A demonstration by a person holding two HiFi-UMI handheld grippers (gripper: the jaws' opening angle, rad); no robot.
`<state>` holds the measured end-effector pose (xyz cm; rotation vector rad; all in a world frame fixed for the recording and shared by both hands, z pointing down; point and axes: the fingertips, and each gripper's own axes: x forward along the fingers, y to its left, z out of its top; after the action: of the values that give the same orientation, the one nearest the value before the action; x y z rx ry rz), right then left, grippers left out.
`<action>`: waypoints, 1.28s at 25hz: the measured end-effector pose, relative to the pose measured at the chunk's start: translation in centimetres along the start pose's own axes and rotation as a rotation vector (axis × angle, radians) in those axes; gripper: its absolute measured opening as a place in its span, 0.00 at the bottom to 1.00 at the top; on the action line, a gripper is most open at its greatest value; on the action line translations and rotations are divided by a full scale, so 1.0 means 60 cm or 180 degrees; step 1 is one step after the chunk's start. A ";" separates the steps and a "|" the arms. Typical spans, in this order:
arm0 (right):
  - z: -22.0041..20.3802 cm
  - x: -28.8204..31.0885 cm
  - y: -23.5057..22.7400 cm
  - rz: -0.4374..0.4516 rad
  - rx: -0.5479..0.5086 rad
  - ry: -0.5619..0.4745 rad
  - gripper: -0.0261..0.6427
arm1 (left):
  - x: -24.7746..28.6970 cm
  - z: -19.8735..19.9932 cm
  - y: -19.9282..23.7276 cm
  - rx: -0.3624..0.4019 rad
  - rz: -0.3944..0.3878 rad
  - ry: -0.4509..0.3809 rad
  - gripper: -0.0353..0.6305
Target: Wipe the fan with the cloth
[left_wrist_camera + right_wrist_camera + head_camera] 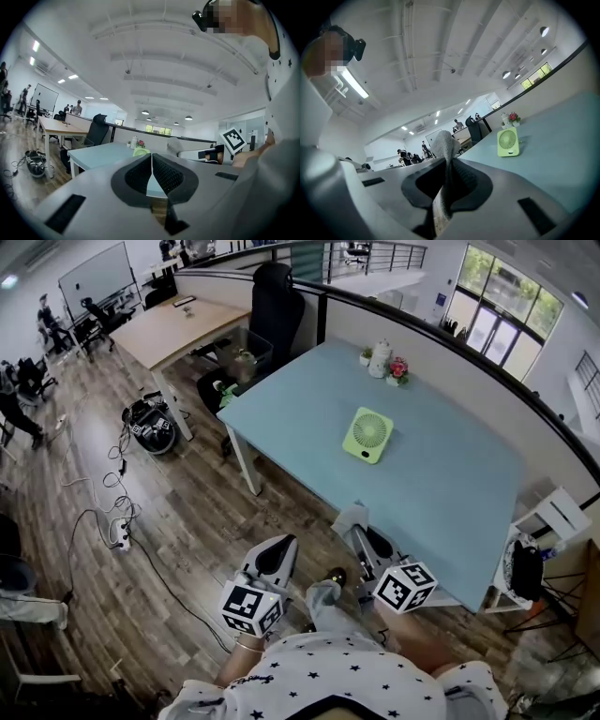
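Fig.: approach stage, cloth in hand, wiping not yet begun. Nearest, at 6 o'clock in head view, L gripper (278, 551) has its jaws pressed together on nothing, and R gripper (361, 538), just beside it at 3 o'clock, is clamped on the grey cloth (443, 147), which sticks up past the tips; farther off at 12 o'clock the green fan (367, 434) stands upright on the blue table (459, 488), well apart from both. Next move (est.): carry R gripper fwd to 12 o'clock till cloth meets the grille, w/ L gripper prob. steadying the light fan vs. tipping
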<state>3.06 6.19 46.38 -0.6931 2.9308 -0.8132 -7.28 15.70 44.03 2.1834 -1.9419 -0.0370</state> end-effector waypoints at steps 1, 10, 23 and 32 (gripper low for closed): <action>0.004 0.016 -0.003 0.0033 -0.0003 0.0001 0.08 | 0.005 0.004 0.011 0.0015 0.0033 -0.0002 0.10; 0.047 0.129 -0.043 0.0171 -0.0029 0.0013 0.08 | 0.091 0.039 0.090 0.0069 0.0139 -0.0038 0.10; 0.131 0.218 -0.193 -0.0034 0.0084 -0.0118 0.08 | 0.286 0.065 0.129 0.0104 -0.0060 0.0085 0.10; 0.175 0.240 -0.300 -0.0247 0.0193 -0.0233 0.08 | 0.418 0.082 0.122 0.0227 -0.0318 0.0187 0.10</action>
<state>-1.08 -18.74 47.59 -0.8181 2.8178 -0.8596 -12.05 -10.46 43.72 2.2984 -1.8287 0.0810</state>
